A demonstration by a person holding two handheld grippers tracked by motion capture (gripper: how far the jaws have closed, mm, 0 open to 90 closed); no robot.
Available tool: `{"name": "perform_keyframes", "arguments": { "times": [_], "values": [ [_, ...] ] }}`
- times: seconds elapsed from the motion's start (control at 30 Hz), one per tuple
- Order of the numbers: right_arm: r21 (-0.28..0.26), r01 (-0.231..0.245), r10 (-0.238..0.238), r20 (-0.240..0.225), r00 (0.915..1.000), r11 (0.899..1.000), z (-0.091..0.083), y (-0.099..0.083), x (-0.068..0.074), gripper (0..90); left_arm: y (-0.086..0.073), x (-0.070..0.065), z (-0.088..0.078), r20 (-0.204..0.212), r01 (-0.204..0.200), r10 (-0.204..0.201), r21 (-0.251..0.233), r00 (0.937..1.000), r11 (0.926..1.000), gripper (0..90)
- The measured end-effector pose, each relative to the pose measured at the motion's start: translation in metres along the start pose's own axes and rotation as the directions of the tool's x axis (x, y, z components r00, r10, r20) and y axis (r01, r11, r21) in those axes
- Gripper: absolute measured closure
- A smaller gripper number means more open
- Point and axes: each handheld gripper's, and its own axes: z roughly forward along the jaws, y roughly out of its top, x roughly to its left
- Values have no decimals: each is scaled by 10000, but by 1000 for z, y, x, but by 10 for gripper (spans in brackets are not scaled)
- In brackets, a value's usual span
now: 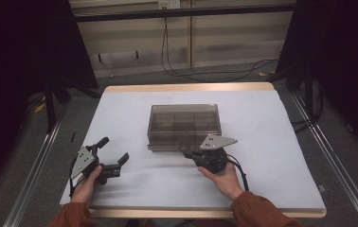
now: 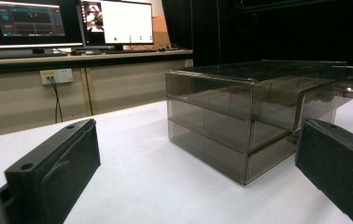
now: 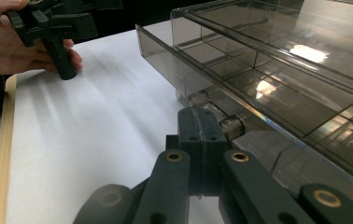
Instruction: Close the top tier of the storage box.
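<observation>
Just ahead of my right gripper's (image 3: 201, 128) shut fingers, I am lining up on the drawer knob (image 3: 231, 127) of the smoked box (image 1: 184, 126), while my left gripper (image 1: 113, 153) is waiting, fingers apart, beside it on the worktop (image 1: 272, 156), a pull likely next.

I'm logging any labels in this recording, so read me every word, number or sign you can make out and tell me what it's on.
No text here can be read.
Left monitor: graphs and figures, too small and blurred to read.
Right monitor: pale window with small marks, unreadable.
Wall socket: yellow sticker, print too small to read.
Smoky clear drawer box: no label or brand.
Left gripper and right gripper: no markings.
</observation>
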Motion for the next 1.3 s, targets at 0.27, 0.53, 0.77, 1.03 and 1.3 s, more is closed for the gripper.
{"name": "perform_keyframes", "arguments": {
  "times": [0.27, 0.53, 0.77, 1.03, 1.3],
  "values": [
    [-27, -27, 27, 19, 10000, 10000, 1, 0, -1, 900, 0, 0, 0, 2, 1, -1, 0, 10000, 10000, 0],
    [-30, -51, 52, 59, 10000, 10000, 2, 0, -4, 900, 0, 0, 0, 16, 22, -22, 15, 10000, 10000, 0],
    [-33, -137, 137, 87, 9999, 9999, 3, 0, -5, 900, 0, 0, 0, 16, 24, -24, 19, 10000, 10000, 0],
    [-32, -106, 107, 86, 9999, 9999, 5, 2, -7, 900, 0, 0, 0, 13, 23, -23, 22, 10000, 10000, 0],
    [-20, -38, 38, 100, 9999, 10000, 7, 5, -10, 900, 0, 0, 0, 14, 22, -22, 24, 10000, 10000, 0]
  ]
}}
